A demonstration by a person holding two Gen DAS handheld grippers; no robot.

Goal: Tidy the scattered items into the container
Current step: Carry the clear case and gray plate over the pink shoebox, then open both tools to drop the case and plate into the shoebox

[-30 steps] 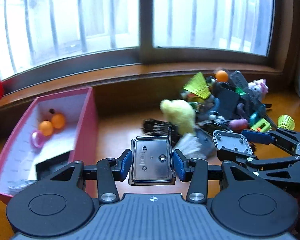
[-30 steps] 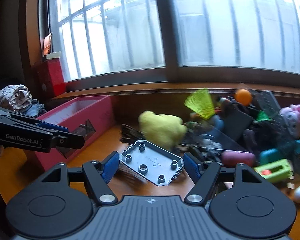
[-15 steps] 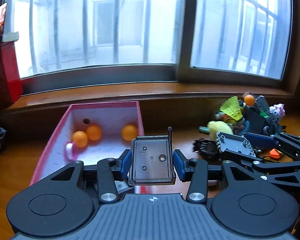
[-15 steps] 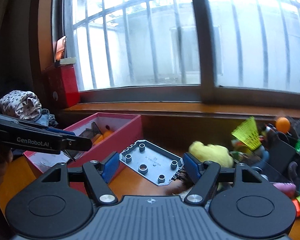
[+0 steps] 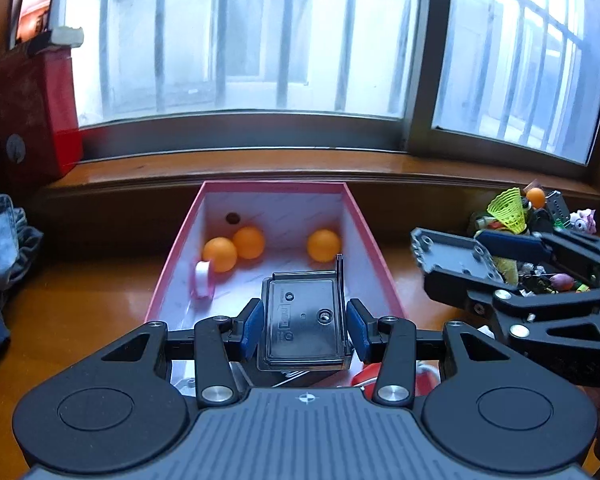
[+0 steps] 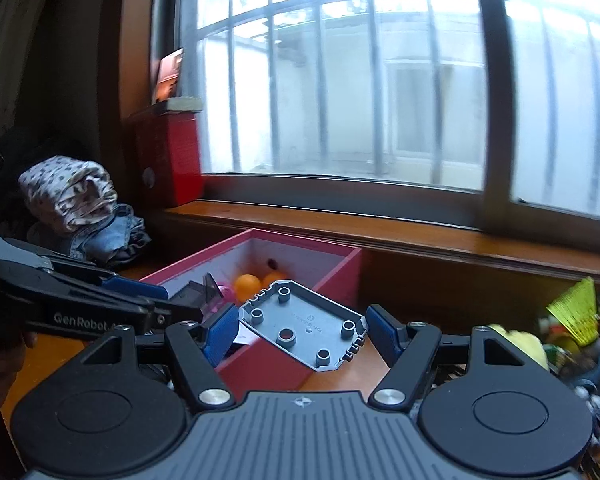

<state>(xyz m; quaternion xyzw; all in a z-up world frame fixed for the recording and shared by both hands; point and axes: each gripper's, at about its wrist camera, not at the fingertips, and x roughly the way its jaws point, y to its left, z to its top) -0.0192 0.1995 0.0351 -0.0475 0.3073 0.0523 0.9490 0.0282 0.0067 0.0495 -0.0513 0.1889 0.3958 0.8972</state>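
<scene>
My left gripper [image 5: 303, 328] holds a dark clear plastic case [image 5: 302, 322] between its blue pads; the fingers are narrow and press on both sides of it. The case hangs over the near end of the pink box [image 5: 370, 236], which stands on the wooden table [image 5: 80, 320] under the window. Inside the box I see three orange ping-pong balls [image 5: 323, 245], two together at the left and one at the right, and a pink-white ring [image 5: 202, 280] leaning near the left wall.

My right gripper [image 6: 302, 330] holds a grey plastic plate with round studs [image 6: 304, 326]. The fingers are quite wide, and the plate sits tilted between them, touching both pads. It is just over the right wall of the pink box [image 6: 340, 276].

To the right of the box lies the heap of scattered toys, with a yellow-green shuttlecock [image 5: 508, 210] on top and a small orange ball [image 5: 535, 197] behind it. At the far left is a pile of folded clothes [image 6: 84, 208].
</scene>
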